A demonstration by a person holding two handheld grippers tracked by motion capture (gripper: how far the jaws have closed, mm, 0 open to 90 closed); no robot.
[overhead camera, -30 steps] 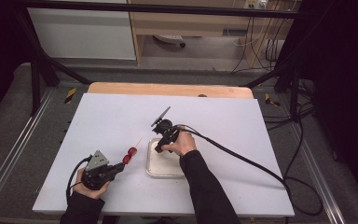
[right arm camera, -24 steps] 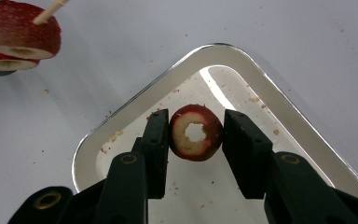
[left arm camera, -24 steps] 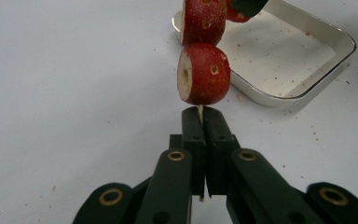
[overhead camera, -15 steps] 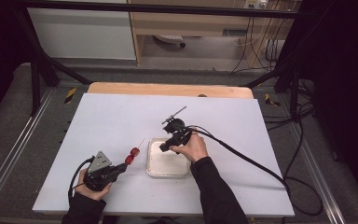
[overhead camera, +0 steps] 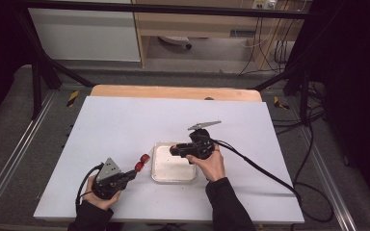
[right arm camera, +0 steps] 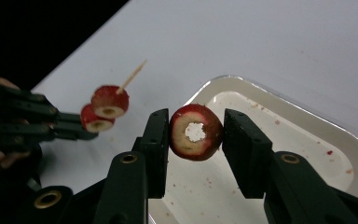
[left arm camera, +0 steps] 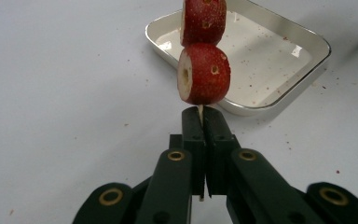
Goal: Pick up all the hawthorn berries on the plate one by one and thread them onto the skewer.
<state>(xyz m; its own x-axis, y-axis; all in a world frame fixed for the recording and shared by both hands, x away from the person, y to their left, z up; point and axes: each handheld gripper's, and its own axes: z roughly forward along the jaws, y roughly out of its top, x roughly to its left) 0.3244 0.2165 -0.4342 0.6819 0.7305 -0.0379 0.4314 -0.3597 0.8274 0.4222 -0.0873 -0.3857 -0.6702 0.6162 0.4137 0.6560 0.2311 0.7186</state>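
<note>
On the white table (overhead camera: 125, 120) a shallow white tray (overhead camera: 173, 179) sits a little toward 6 o'clock of centre, crumbs speckling its floor. At about 7 o'clock the left gripper (overhead camera: 134, 172) is held low near the table's front edge, its jaws pressed together on a thin wooden skewer (left arm camera: 200, 110). Two red fruit slices (left arm camera: 204, 73) are threaded on that skewer just beyond the jaw tips, one behind the other, each with a pale cored centre; they hang just beside the tray's 9 o'clock rim, above the table. In the right gripper view the skewer's bare tip pokes out past the far slice. The right gripper (overhead camera: 174, 150) is over the tray's 12 o'clock edge, pointing toward 9 o'clock, its jaws clamped on a third fruit slice (right arm camera: 196, 132) by its sides, the cored face turned to the camera. That slice is held above the tray, apart from the skewer. A black cable (overhead camera: 260, 168) trails from the right gripper toward 4 o'clock.
</note>
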